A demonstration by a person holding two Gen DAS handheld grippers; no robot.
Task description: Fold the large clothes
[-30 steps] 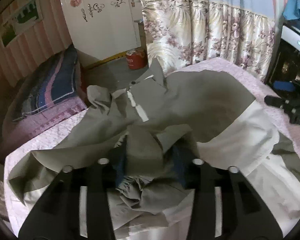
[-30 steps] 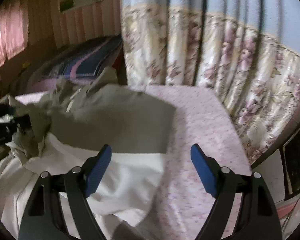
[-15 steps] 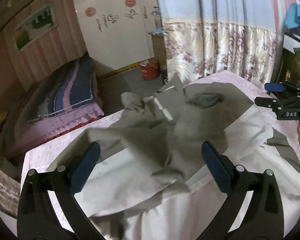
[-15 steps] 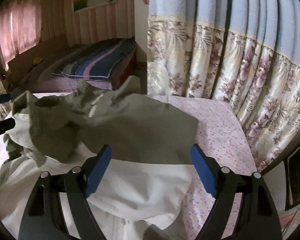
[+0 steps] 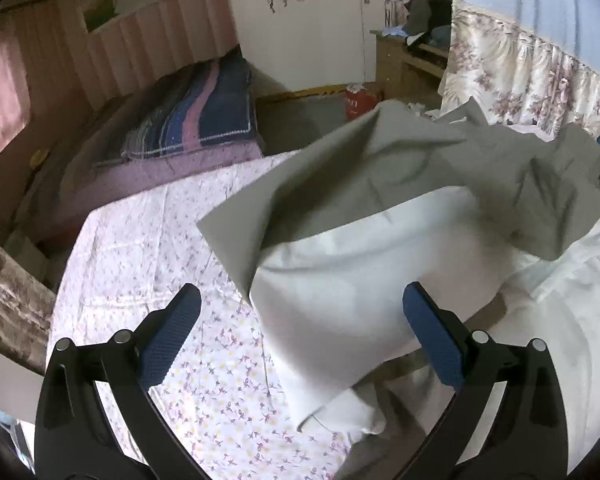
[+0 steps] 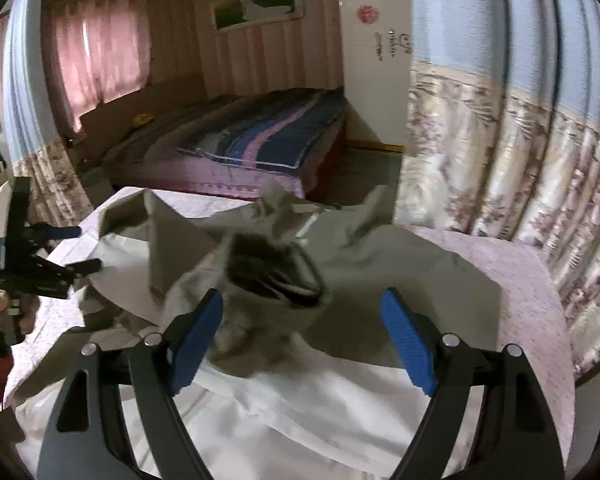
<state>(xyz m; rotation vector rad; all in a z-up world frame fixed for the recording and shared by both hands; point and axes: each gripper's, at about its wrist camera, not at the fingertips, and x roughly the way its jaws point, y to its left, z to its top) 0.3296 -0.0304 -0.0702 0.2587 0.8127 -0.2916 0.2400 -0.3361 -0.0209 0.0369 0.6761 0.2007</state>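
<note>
From the left wrist, our left gripper, a second ago clamped on the jacket, now gapes empty, cloth between and beyond its fingers. From the right wrist, our right gripper hangs wide, empty, over a bunched, perhaps sleeve, fold: regrasping seems next.

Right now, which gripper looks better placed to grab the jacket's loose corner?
Probably the left gripper: open, with the jacket corner lying between its fingers. The right gripper, also open, faces the bunched middle.

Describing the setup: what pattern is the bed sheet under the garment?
Pale pink bed sheet with small purple flowers; clearest in the left wrist view.
</note>
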